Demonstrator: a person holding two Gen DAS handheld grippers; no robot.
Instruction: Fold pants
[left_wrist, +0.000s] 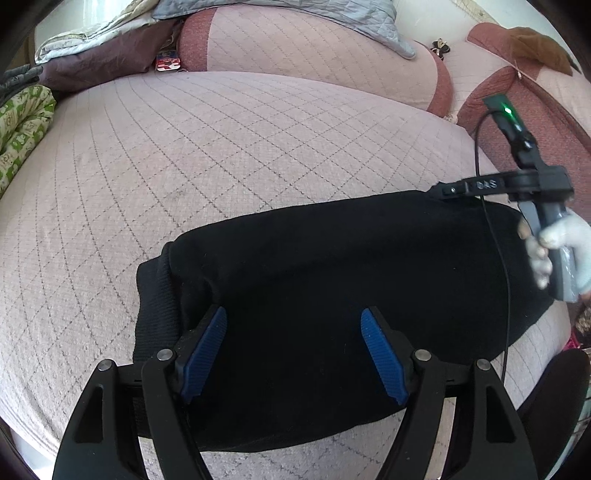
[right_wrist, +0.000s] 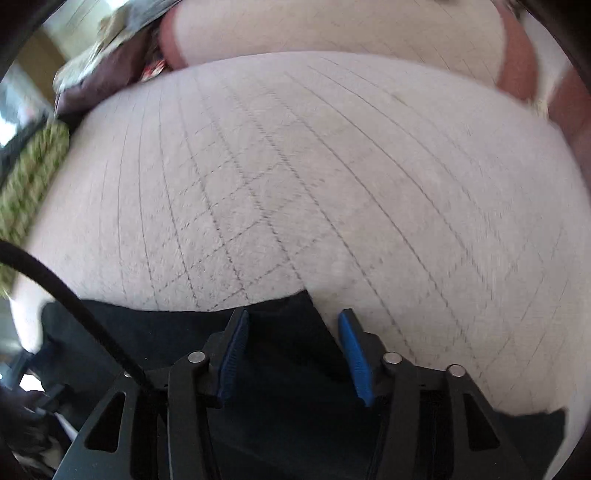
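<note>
The black pants lie folded in a wide bundle on the pale quilted sofa seat, ribbed waistband at the left end. My left gripper is open just above the bundle's near side, its blue pads spread apart and holding nothing. My right gripper shows in the left wrist view at the bundle's far right edge, held by a gloved hand. In the right wrist view it is open over a corner of the black pants. That view is motion-blurred.
Quilted back cushions with red borders stand behind the seat. A green patterned cloth and a dark maroon fabric pile lie at the far left. A black cable hangs across the pants from the right gripper.
</note>
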